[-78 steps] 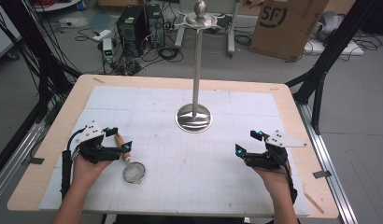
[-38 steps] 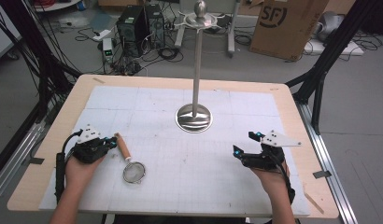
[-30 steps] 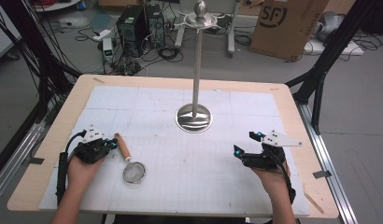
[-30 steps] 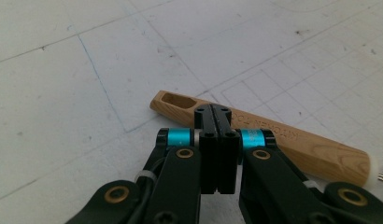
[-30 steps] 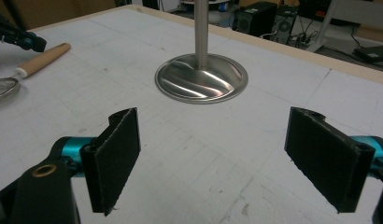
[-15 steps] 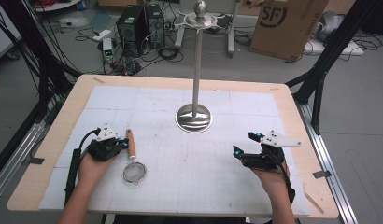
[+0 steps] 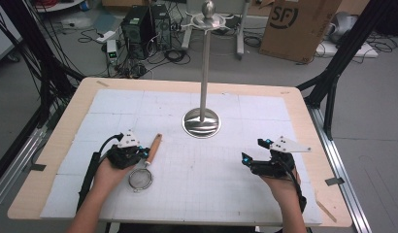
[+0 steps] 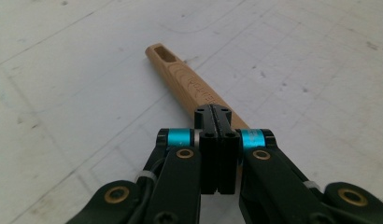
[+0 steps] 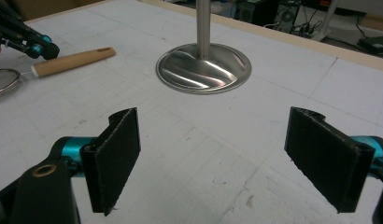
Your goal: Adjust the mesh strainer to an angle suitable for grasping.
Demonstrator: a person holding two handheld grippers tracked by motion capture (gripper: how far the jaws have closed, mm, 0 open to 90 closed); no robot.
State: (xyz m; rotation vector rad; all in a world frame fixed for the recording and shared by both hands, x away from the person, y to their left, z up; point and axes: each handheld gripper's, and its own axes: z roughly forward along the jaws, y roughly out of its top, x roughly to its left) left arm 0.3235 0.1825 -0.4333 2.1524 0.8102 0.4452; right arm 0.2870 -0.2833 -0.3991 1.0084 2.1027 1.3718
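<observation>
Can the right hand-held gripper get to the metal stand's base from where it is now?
Probably yes. The right hand-held gripper has its jaws wide open and faces the stand's base across bare white mat. The strainer with its wooden handle lies off to the side by the left hand-held gripper, not in the path.

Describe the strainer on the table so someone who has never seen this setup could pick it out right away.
Start at the tall metal stand in the middle of the white-gridded table, then look toward the near left. There lies the strainer, a small round wire mesh bowl. Its light wooden handle, slotted at the end, angles toward the stand, with the left gripper beside it.
</observation>
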